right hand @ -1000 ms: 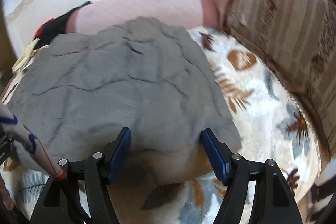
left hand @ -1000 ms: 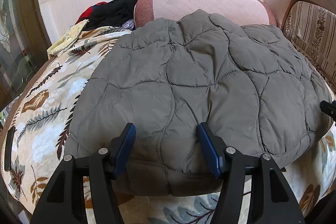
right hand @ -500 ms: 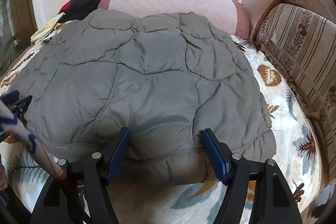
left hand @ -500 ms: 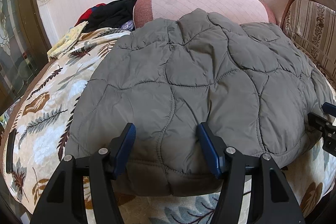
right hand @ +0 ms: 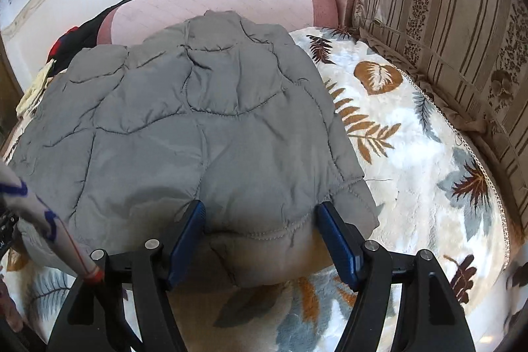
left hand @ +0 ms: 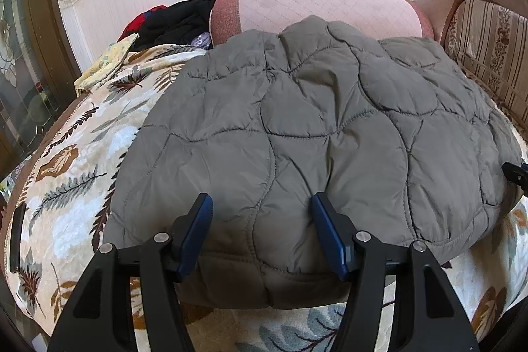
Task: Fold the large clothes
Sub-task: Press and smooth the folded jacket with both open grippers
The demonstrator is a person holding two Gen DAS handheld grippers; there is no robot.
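A grey quilted jacket lies folded into a broad pad on the leaf-print blanket; it also shows in the right wrist view. My left gripper is open, its blue fingers straddling the jacket's near edge. My right gripper is open too, its fingers either side of the jacket's near right corner. The right gripper's tip shows at the far right of the left wrist view.
A pink bolster lies behind the jacket. Dark and red clothes are piled at the back left. A striped sofa back runs along the right. A dark phone-like object lies at the blanket's left edge.
The right gripper swung left over the jacket, then back to its right corner. The left gripper has stayed in place. The jacket has not moved.
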